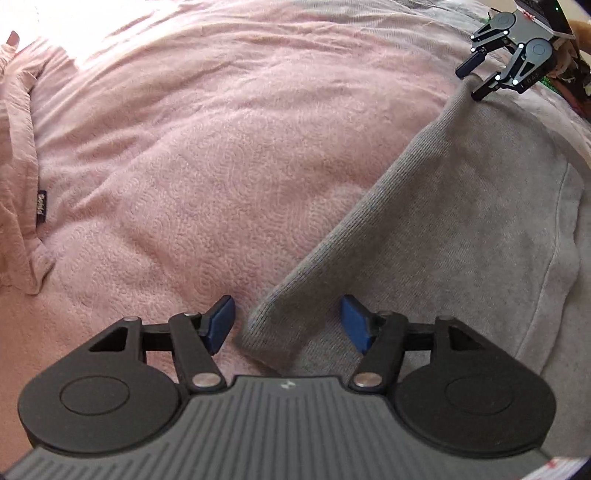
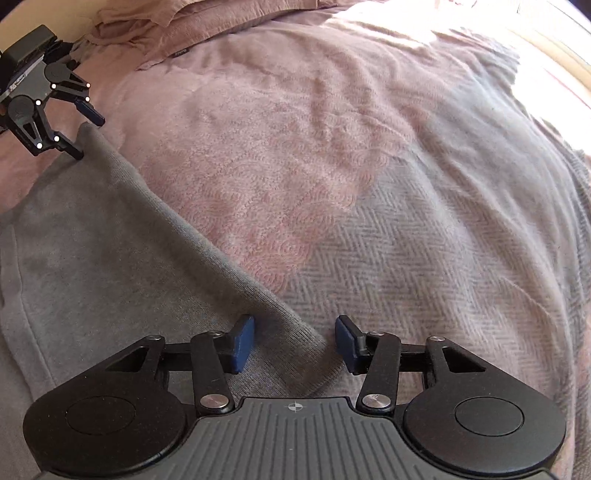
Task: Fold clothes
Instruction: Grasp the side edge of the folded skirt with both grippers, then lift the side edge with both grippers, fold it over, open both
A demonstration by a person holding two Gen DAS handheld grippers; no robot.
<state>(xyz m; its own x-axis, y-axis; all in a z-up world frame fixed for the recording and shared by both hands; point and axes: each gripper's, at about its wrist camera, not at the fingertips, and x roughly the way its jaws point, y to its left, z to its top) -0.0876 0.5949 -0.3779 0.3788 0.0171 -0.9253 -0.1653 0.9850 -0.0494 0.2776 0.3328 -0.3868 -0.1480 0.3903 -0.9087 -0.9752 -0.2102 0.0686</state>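
Observation:
A grey knit garment (image 1: 461, 221) lies spread on the pink bedspread (image 1: 221, 147), its ribbed edge running diagonally from one gripper to the other. My left gripper (image 1: 288, 325) is open just above one end of that edge; the cloth lies between the blue pads (image 1: 221, 325) without being pressed. The right gripper (image 1: 472, 83) shows far off at the other end. In the right wrist view, my right gripper (image 2: 294, 343) is open over the garment's (image 2: 92, 240) corner, pads clear of the cloth. The left gripper (image 2: 88, 136) hovers open at the far corner.
A crumpled pink pillowcase (image 1: 18, 147) with a dark label (image 1: 41, 206) lies at the left. A grey herringbone blanket (image 2: 424, 258) covers the bed to the right of the garment. Pink bedding (image 2: 184, 22) is bunched at the far edge. Bright sunlight washes out the upper corners.

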